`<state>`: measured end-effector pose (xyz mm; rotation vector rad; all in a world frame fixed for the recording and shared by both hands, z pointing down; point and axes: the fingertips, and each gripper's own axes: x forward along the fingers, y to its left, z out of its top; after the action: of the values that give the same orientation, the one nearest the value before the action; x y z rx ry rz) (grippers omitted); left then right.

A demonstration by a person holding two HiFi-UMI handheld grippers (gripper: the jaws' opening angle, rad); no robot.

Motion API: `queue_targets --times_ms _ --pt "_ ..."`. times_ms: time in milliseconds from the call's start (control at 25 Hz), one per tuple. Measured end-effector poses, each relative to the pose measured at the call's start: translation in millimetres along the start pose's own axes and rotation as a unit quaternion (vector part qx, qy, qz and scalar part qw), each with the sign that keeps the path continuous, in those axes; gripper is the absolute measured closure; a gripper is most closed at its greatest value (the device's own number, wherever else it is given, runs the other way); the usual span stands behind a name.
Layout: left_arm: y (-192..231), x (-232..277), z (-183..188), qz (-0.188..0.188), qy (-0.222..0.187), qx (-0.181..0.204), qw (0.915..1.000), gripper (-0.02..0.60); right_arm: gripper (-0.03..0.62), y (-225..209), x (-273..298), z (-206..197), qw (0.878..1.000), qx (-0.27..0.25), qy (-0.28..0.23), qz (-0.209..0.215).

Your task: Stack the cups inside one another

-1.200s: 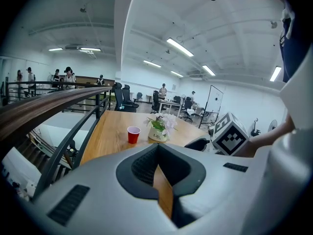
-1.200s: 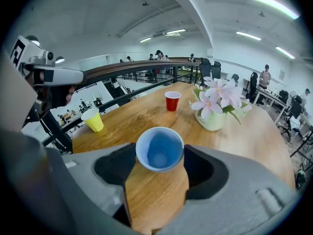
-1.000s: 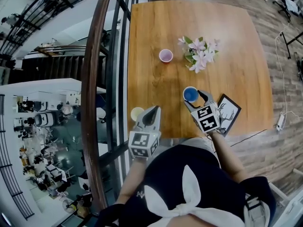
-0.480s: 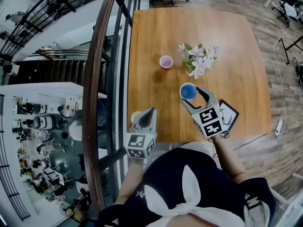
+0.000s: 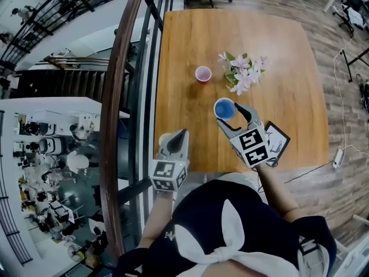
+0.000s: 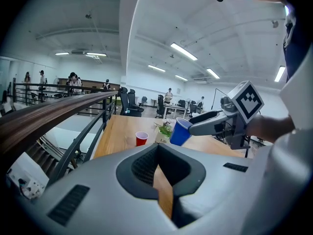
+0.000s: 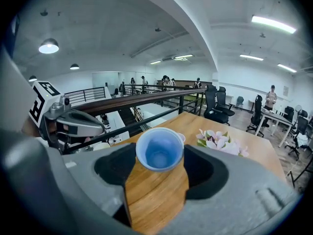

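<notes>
My right gripper (image 5: 233, 119) is shut on a blue cup (image 5: 225, 108), held upright in the air over the wooden table (image 5: 288, 51). In the right gripper view the blue cup (image 7: 160, 151) sits between the two jaws, mouth up and empty. A red cup (image 5: 203, 73) stands farther back on the table, also seen as the red cup (image 6: 142, 138) in the left gripper view. A cream cup (image 5: 165, 138) stands at the near left edge, partly hidden by my left gripper (image 5: 177, 138), whose jaws are shut and hold nothing.
A small vase of pink flowers (image 5: 242, 73) stands to the right of the red cup. A black-and-white card (image 5: 278, 138) lies at the near right edge. A railing (image 5: 118, 97) runs along the table's left side, with a drop beyond it.
My right gripper has risen with the blue cup and shifted slightly to the left, toward the red cup. The left gripper has stayed in place.
</notes>
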<state>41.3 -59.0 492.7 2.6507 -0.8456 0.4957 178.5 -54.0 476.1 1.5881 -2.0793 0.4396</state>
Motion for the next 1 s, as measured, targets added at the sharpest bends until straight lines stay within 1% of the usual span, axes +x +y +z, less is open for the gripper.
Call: queue_targets --times_ms 240,480,680,1000 --pt "17 -17 -2 0.030 -0.008 -0.012 0.9995 0.565 0.292 18 6 9 1.000 -0.015 -0.002 0.021" --pt "38 -41 -9 0.071 -0.014 -0.026 0.9970 0.565 0.292 47 18 19 0.998 -0.036 -0.007 0.056" --pt "55 -66 -20 0.108 -0.019 -0.044 0.9930 0.565 0.292 79 29 27 0.994 -0.052 -0.011 0.094" --pt "73 -104 -36 0.160 -0.027 -0.069 0.9843 0.565 0.292 132 42 43 0.984 -0.085 -0.017 0.154"
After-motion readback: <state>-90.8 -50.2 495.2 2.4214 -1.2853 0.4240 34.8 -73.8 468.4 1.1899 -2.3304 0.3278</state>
